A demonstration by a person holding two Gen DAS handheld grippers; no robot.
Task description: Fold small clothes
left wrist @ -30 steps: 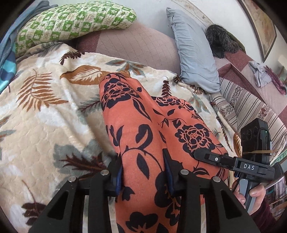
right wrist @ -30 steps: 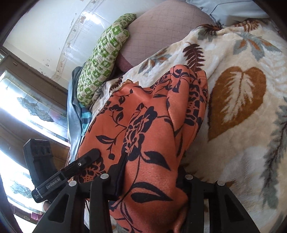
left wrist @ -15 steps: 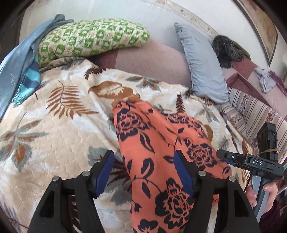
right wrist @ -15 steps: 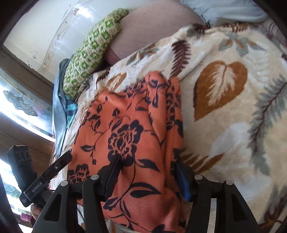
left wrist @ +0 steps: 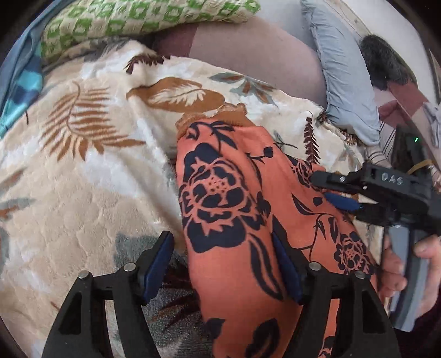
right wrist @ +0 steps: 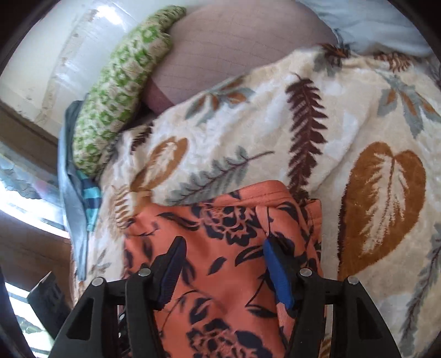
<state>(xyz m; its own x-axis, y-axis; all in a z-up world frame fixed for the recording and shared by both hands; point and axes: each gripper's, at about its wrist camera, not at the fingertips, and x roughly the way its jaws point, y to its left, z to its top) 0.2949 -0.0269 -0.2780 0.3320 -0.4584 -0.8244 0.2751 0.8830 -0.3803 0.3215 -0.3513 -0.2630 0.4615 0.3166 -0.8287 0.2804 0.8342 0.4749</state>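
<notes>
Orange floral garment [left wrist: 237, 209] lies folded lengthwise as a long strip on the leaf-print blanket [left wrist: 82, 176] covering the bed, its far hem near the blanket's upper fold. Left claw [left wrist: 223, 264] is spread wide over the near part of the strip — blue pads [left wrist: 158, 264] apart, one pad out over the blanket on the left, the other on the cloth, nothing pinched. Right claw [right wrist: 223, 270] also released: both blue pads stand apart above the orange fabric [right wrist: 220, 289], no cloth clamped between them. In the left wrist view the right claw [left wrist: 335, 191] comes in from the right side with its fingers over the garment's right edge, a hand [left wrist: 397, 264] on its grey grip. Beyond the garment: green-and-white checked pillow [left wrist: 143, 22] at the head of the bed, mauve quilted cushion [left wrist: 248, 55] beside it, grey-blue pillow [left wrist: 341, 82] to the right, dark furry item [left wrist: 386, 66] behind that. Blue striped cloth [right wrist: 88, 198] sits at the blanket's left edge — next to the checked pillow.
</notes>
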